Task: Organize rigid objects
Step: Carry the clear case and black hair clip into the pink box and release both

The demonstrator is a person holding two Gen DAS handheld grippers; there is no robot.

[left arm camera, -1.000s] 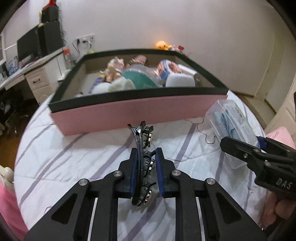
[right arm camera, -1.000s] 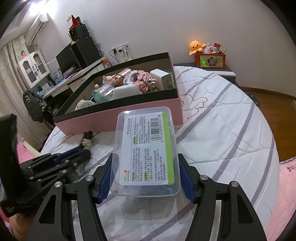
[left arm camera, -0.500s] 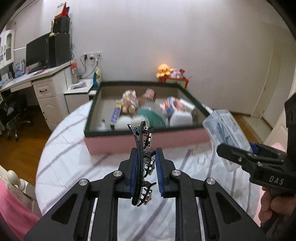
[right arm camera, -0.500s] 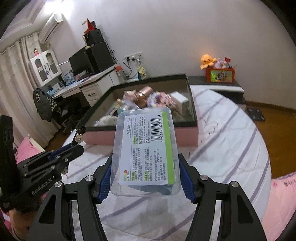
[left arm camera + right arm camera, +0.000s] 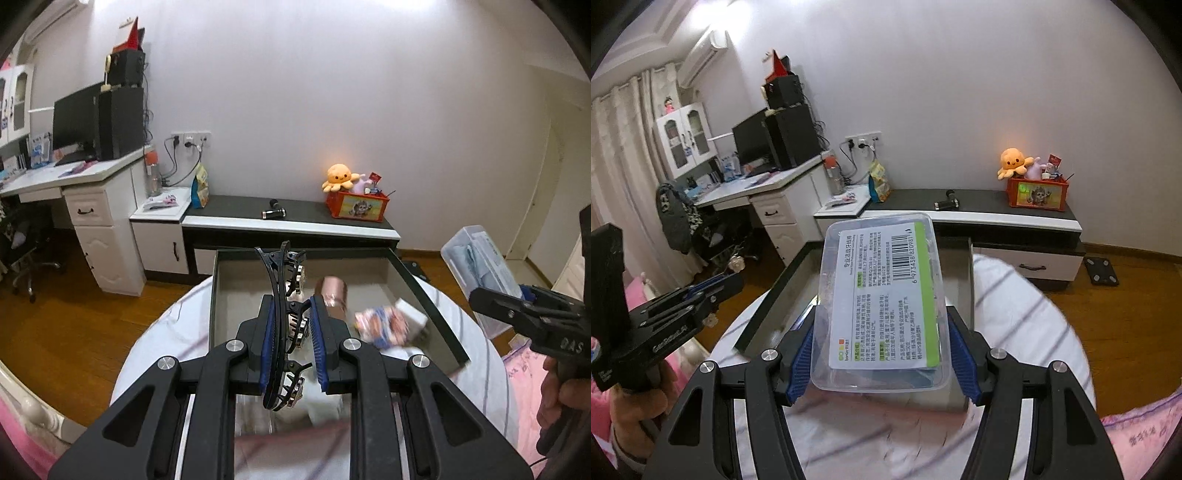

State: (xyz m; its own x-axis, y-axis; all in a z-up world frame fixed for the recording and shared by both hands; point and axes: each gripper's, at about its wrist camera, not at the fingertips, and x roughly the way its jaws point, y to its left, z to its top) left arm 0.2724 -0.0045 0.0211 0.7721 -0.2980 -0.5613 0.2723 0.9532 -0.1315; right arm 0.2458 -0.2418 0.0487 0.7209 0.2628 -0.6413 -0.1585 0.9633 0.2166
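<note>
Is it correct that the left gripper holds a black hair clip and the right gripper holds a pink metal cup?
Not quite. The left gripper does hold the black hair clip, but the right wrist view shows the right gripper holding a clear plastic box.

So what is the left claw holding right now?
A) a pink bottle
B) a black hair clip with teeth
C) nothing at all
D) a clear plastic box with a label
B: the left claw is shut on a black hair clip, its toothed edge showing between the blue pads, while the clear plastic box sits in the right claw.
</note>
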